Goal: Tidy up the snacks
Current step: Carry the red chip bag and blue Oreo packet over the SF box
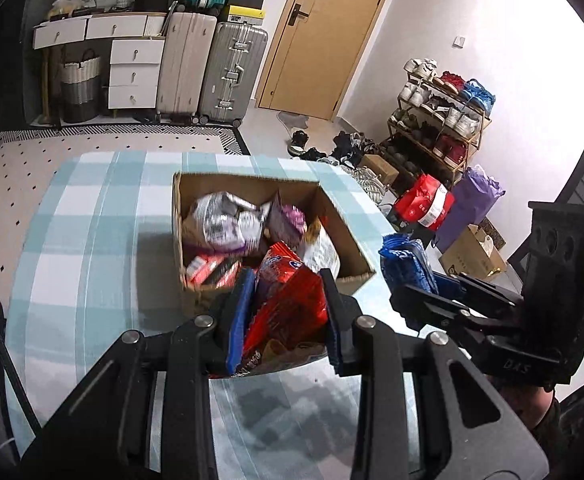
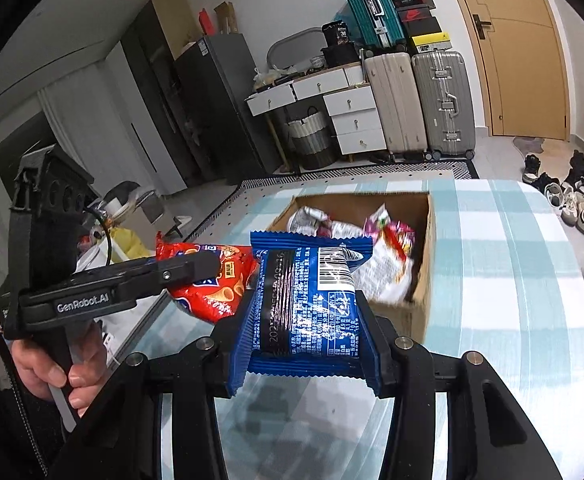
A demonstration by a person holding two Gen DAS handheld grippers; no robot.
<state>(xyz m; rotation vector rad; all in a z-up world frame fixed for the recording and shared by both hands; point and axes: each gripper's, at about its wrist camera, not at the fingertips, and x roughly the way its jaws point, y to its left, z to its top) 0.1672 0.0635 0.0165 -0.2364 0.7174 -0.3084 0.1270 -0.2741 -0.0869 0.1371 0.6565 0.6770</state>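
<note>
Clamping noted on both tools: left gripper (image 1: 287,312) shut on red snack bag (image 1: 287,300), right gripper (image 2: 304,328) on blue snack packet (image 2: 308,300), both short of cardboard box (image 1: 348,232) (already crowded). Risk judged: overflow, or slick film slipping.

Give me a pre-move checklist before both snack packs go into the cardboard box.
1. Left gripper shut on red snack pack: ok.
2. Right gripper shut on blue snack pack: ok.
3. Cardboard box open at the top: ok.
4. Free room in box: not ok on the far side, packs piled there; near corner cannot tell.
5. Both packs lifted clear of the checked tablecloth: ok.
6. The two packs apart from each other: ok.
</note>
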